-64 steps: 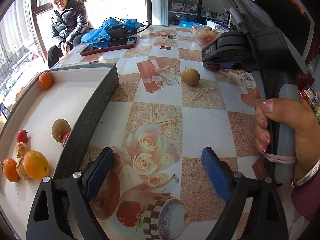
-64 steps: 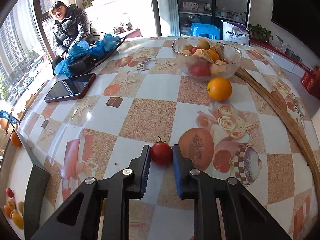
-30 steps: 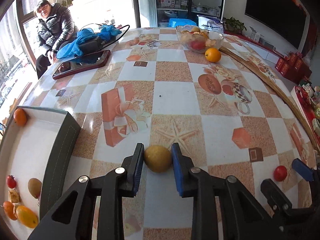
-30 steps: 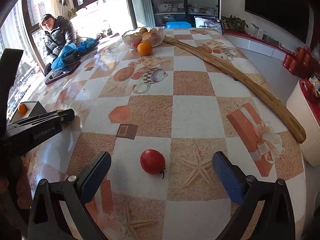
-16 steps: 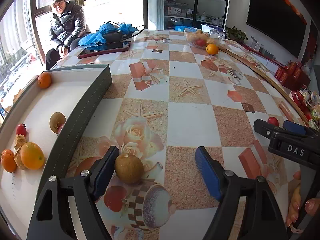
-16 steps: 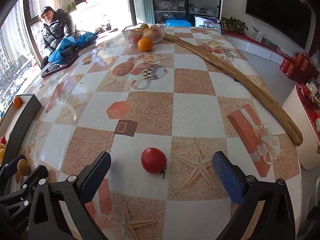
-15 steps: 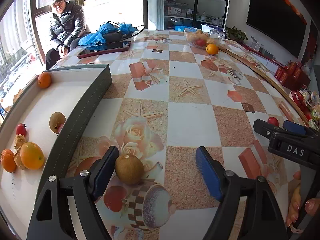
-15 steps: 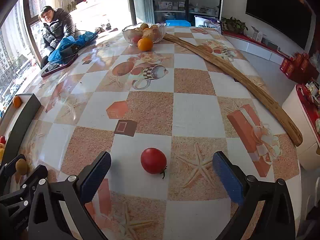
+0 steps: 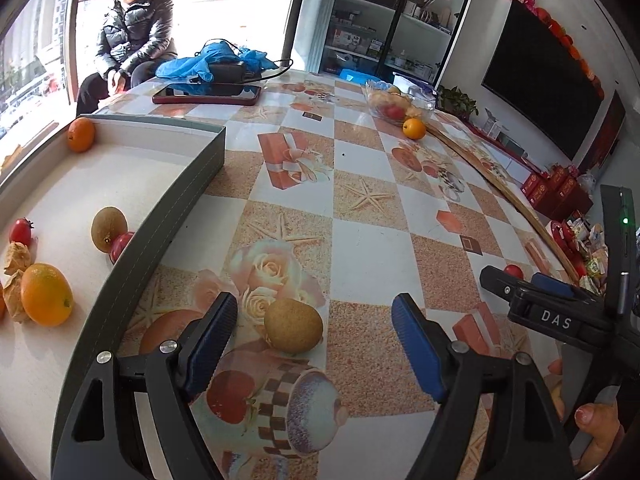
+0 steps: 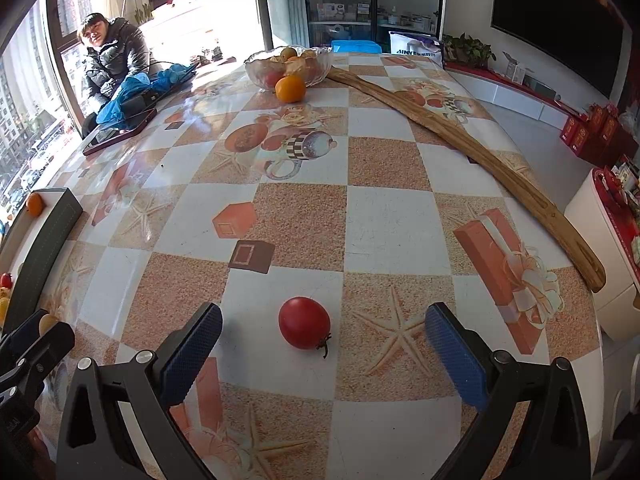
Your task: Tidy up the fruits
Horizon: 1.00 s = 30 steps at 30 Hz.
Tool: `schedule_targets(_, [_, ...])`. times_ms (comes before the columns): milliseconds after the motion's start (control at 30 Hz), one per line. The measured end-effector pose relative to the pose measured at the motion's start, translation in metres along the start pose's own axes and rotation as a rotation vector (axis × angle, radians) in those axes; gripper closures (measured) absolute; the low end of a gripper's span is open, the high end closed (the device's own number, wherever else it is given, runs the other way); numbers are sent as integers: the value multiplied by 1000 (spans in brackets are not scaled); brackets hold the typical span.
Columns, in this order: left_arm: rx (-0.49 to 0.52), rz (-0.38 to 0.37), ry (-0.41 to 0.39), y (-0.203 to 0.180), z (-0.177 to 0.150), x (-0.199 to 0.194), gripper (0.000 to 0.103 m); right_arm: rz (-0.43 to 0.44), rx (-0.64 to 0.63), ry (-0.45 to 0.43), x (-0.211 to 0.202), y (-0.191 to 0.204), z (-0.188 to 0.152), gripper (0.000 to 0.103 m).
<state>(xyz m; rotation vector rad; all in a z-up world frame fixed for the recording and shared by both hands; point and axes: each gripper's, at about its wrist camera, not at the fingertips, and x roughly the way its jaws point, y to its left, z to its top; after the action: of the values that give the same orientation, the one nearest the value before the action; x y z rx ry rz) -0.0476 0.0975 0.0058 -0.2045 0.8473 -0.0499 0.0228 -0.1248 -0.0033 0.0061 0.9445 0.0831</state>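
The left gripper (image 9: pixel 314 334) hangs over the patterned worktop (image 9: pixel 372 240) with its fingers (image 9: pixel 210 336) spread wide, having just been opening. A brown kiwi (image 9: pixel 294 325) lies on the worktop between them, nearer the left finger and touching neither. The right gripper (image 10: pixel 322 354) likewise has its fingers (image 10: pixel 456 354) wide apart, and a red tomato (image 10: pixel 305 323) rests on the worktop between them, clear of both pads.

Just left of the kiwi runs the grey wall of a tray (image 9: pixel 176 208). On its pale floor lie a large orange (image 9: pixel 46 294) with dry husked fruit beside it, a second kiwi (image 9: pixel 109 228) touching a red fruit against the wall, a small tomato (image 9: pixel 20 231), and a small orange (image 9: pixel 81 135) in the far corner.

Farther off, another orange (image 10: pixel 290 88) sits just in front of a glass bowl (image 10: pixel 288 67) of fruit. A long wooden strip (image 10: pixel 460 136) lies along the worktop's right edge. A phone (image 9: pixel 206 95) and blue cloth (image 9: pixel 212 60) lie at the far end, where a person in a dark jacket (image 9: pixel 134 32) sits by the window.
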Motion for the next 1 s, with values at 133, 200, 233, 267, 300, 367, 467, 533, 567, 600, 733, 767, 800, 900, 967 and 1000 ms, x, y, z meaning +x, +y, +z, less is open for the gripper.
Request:
schedule_targets(133, [54, 66, 19, -11, -1, 5, 21, 0, 0, 0, 0, 0, 0, 1])
schedule_targets(200, [71, 87, 25, -14, -1, 6, 21, 0, 0, 0, 0, 0, 0, 1])
schedule_targets(233, [76, 94, 27, -15, -2, 7, 21, 0, 0, 0, 0, 0, 0, 1])
schedule_targets(267, [81, 99, 29, -16, -2, 8, 21, 0, 0, 0, 0, 0, 0, 1])
schedule_targets(300, [85, 103, 32, -17, -2, 8, 20, 0, 0, 0, 0, 0, 0, 1])
schedule_targets(367, [94, 114, 35, -19, -2, 9, 20, 0, 0, 0, 0, 0, 0, 1])
schedule_targets(467, [93, 112, 35, -20, -2, 10, 20, -1, 0, 0, 0, 0, 0, 1])
schedule_targets(533, [95, 114, 36, -20, -2, 10, 20, -1, -1, 1, 0, 0, 0, 1])
schedule_targets(567, [96, 115, 36, -20, -2, 10, 20, -2, -1, 1, 0, 0, 0, 1])
schedule_targets(600, [95, 115, 36, -19, -2, 10, 20, -1, 0, 0, 0, 0, 0, 1])
schedule_targets(733, [96, 112, 37, -20, -2, 10, 18, -1, 0, 1, 0, 1, 0, 1])
schedule_targets(767, [96, 113, 37, -20, -2, 11, 18, -1, -1, 1, 0, 1, 0, 1])
schedule_targets(800, [95, 112, 37, -20, -2, 11, 18, -1, -1, 1, 0, 1, 0, 1])
schedule_targets(900, [95, 111, 37, -20, -2, 10, 18, -1, -1, 1, 0, 1, 0, 1])
schedule_targets(967, [96, 112, 37, -20, -2, 11, 18, -1, -1, 1, 0, 1, 0, 1])
schedule_targets(1000, [95, 112, 37, -20, -2, 10, 18, -1, -1, 1, 0, 1, 0, 1])
